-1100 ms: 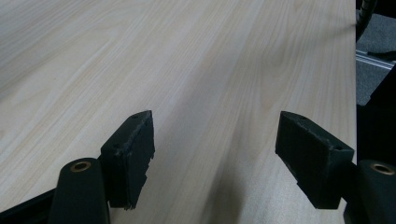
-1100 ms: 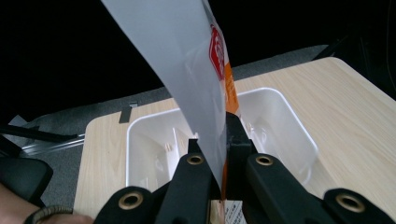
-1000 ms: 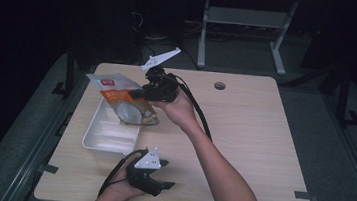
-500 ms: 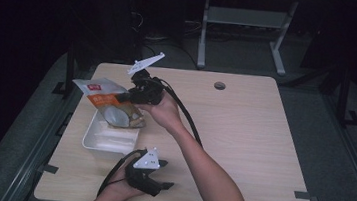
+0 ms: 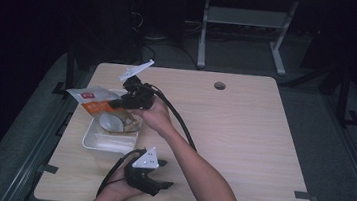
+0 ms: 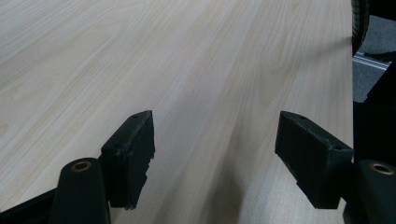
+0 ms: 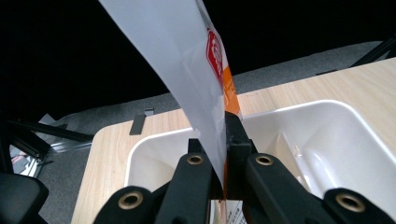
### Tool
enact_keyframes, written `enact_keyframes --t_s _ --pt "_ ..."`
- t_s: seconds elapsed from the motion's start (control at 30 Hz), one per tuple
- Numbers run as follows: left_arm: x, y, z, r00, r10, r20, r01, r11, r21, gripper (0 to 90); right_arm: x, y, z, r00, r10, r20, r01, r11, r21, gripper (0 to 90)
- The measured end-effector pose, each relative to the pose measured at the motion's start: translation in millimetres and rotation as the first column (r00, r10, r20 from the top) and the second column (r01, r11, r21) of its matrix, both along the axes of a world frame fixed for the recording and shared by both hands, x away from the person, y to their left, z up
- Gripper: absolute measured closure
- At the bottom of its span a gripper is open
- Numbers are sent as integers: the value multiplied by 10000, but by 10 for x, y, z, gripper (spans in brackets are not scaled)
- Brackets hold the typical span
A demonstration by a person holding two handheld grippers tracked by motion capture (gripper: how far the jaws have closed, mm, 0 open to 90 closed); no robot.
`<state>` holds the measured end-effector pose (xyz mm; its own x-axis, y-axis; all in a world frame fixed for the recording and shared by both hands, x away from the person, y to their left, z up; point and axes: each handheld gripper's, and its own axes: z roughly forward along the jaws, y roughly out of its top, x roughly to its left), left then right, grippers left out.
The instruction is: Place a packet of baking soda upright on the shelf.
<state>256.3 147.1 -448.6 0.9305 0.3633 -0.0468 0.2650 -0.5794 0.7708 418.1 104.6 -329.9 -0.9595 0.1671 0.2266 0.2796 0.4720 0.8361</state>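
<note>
The right gripper (image 5: 116, 103), pinching a clear plastic food packet with a red and orange label (image 5: 97, 103), has carried it left and down over the white rectangular plastic tray (image 5: 92, 142) at the table's (image 5: 243, 137) left; release looks next. The left gripper (image 5: 157, 185) rests spread near the front edge.

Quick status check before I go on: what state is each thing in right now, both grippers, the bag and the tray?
Right gripper: shut on the snack bag, over the tray.
Snack bag: sealed as far as can be seen, pinched at one edge, hanging tilted above the tray.
White tray: upright on the table; contents hard to make out.
Left gripper: open, nothing between its jaws, low over the table.
</note>
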Motion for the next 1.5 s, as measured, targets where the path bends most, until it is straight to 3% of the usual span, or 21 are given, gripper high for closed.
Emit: enact_keyframes --t_s 0.23,0.43,0.53,0.57,0.6,0.63,0.73,0.8,0.87,0.97,1.07,1.4,1.5 --pt "-2 -8 -3 10000 -25 7 25 10000 9 281 53 45 -210 9989 -83 -469 84 10000 28 898" --pt "-2 -7 -4 10000 -17 -15 17 10000 27 280 68 48 -297 9985 -226 -491 228 9997 46 877" --pt "-3 -12 -2 10000 -27 20 27 10000 13 280 68 29 -318 9989 -154 -436 139 9993 -338 808" --pt "-3 -15 -2 10000 -34 26 34 10000 14 280 65 19 -350 9990 -23 -448 -16 9963 -859 778" --pt "-4 -18 -2 10000 -38 24 38 10000 10 280 65 19 -350 9990 -23 -448 -16 9963 -859 778" --pt "-8 -23 -2 10000 -50 35 50 10000 30 279 48 15 -387 9994 113 -334 -158 9903 -1378 756" --pt "-8 -28 -2 10000 -75 29 75 9999 78 279 22 27 -445 9990 330 -294 -383 9781 -2045 739" --pt "-7 -30 -2 10000 -70 19 70 9999 86 279 17 32 -466 9989 398 -230 -439 9745 -2199 738" --pt "-8 -35 -4 10000 -78 12 78 9999 79 280 -7 49 -555 9987 510 -10 -492 9593 -2782 744" --pt "-7 -30 0 10000 -94 24 94 9999 115 280 1 45 -584 9981 595 -130 -607 9574 -2824 795" --pt "-3 -30 -1 9999 -97 36 97 9999 120 282 -12 55 -600 9976 681 134 -609 9512 -3025 823" --pt "-16 -49 -6 9999 -154 53 153 9997 178 283 -45 3 -699 9989 445 162 -379 9563 -2901 857" --pt "-14 -56 -12 9999 -162 47 161 9996 238 283 -58 -7 -720 9986 440 278 -337 9536 -2991 853"
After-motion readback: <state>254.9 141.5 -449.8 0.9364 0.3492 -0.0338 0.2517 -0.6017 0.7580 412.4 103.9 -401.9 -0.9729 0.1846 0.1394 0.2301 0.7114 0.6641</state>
